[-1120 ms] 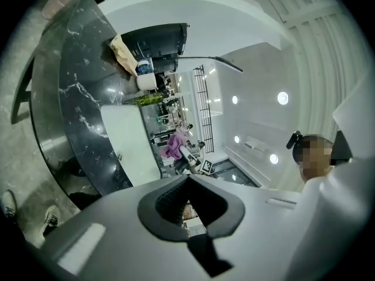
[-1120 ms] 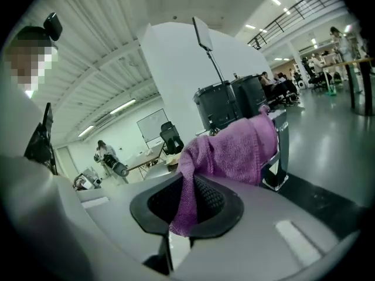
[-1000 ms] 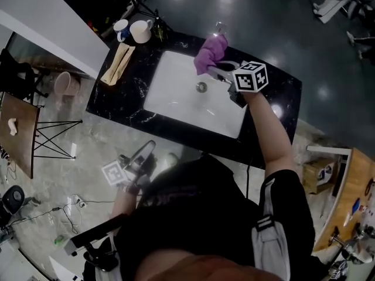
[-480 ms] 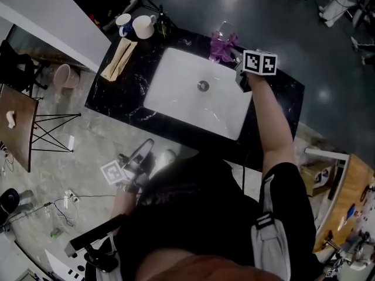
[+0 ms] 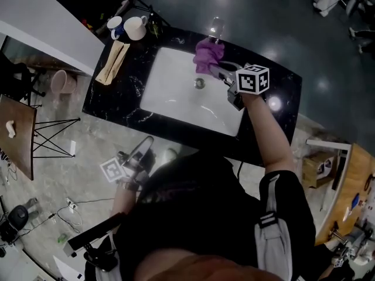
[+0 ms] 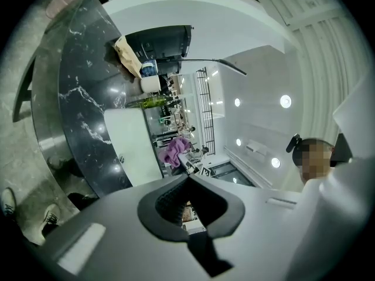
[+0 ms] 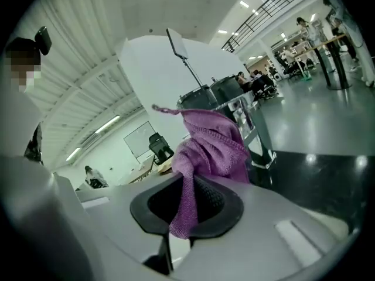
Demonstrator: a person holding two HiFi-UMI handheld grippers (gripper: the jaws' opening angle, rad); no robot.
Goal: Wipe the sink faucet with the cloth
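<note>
A purple cloth hangs bunched over the back rim of the white sink, just in front of the chrome faucet. My right gripper is shut on the cloth's near end. In the right gripper view the cloth rises from between the jaws of the right gripper and covers most of the faucet. My left gripper hangs low beside the person, away from the counter. In the left gripper view that gripper is shut with nothing in it.
The sink sits in a black marble counter and has a drain at its middle. A cream mug, a blue mug and a folded tan cloth lie at the counter's left end.
My right gripper carried the cloth back and to the right against the faucet, then came forward and left again to the sink's back rim. The left gripper stayed where it was.
</note>
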